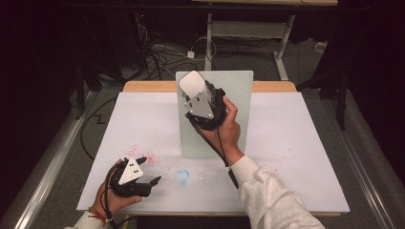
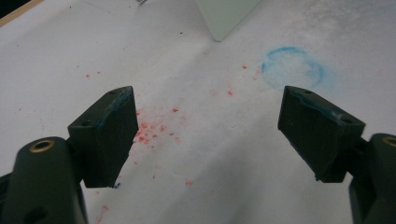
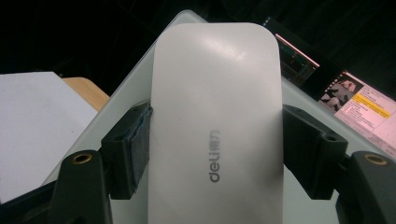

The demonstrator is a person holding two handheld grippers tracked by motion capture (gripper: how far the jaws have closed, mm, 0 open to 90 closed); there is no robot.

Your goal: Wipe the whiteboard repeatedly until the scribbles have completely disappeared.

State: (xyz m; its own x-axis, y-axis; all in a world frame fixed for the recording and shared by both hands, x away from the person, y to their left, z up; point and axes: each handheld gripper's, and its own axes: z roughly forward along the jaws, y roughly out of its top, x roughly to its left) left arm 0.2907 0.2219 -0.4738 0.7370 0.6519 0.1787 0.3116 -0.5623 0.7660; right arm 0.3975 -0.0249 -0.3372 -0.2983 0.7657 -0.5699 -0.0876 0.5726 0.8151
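- We see the white deli eraser [image 3: 217, 126] held at the top of the upright whiteboard [image 1: 239, 95], its long axis running away from the jaws toward the board's upper edge.
- Our right gripper [image 1: 193, 88] is clamped on the eraser's two long sides, pressing it to the board face.
- Our left gripper [image 1: 148, 171] hangs wide open and empty, well apart, low over the stained white table [image 1: 296, 143].

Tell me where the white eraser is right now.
The white eraser is clamped in the right tool, held against the upper left of the upright whiteboard at mid-table in the high view.
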